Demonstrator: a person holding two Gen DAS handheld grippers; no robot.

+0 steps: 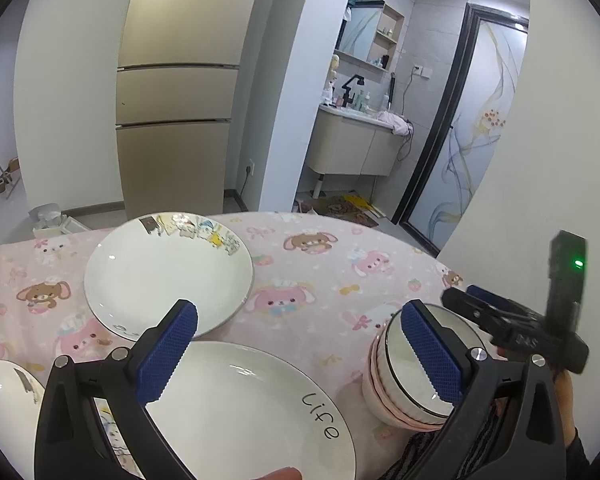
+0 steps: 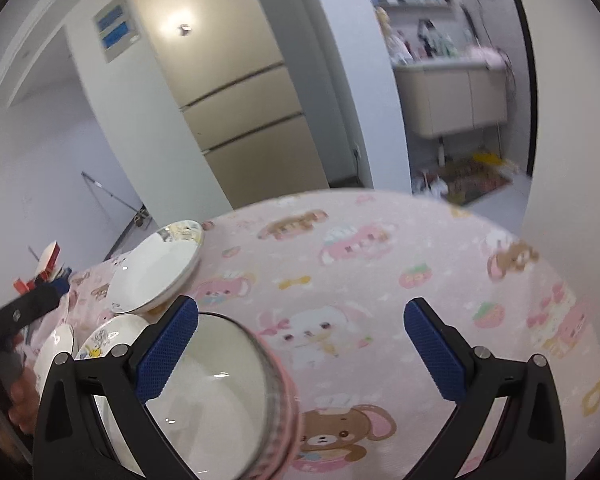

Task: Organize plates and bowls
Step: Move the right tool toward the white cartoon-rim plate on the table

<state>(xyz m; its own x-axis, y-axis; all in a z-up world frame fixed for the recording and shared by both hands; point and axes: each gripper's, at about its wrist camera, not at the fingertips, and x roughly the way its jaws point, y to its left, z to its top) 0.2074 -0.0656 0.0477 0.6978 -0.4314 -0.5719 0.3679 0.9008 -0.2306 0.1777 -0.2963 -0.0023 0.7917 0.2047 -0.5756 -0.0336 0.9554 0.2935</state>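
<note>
My left gripper (image 1: 300, 344) is open above a white plate lettered "Life" (image 1: 252, 408) at the table's near edge. A deeper white plate with cartoon figures (image 1: 168, 272) lies beyond it, and part of another white dish (image 1: 4, 392) shows at the left. Stacked pink-and-white bowls (image 1: 404, 384) stand to the right, behind my left gripper's right finger. My right gripper (image 2: 300, 344) is open, its left finger over the bowls (image 2: 228, 400); it also shows in the left wrist view (image 1: 512, 328) beside the bowls. The cartoon plate (image 2: 156, 272) lies further left.
The table wears a pink cartoon-animal cloth (image 1: 320, 272). A beige fridge (image 1: 176, 92) and a white wall stand beyond the far edge. A washroom with a sink cabinet (image 1: 356, 144) lies to the right. Small red and blue items (image 2: 44, 272) sit at the table's far left.
</note>
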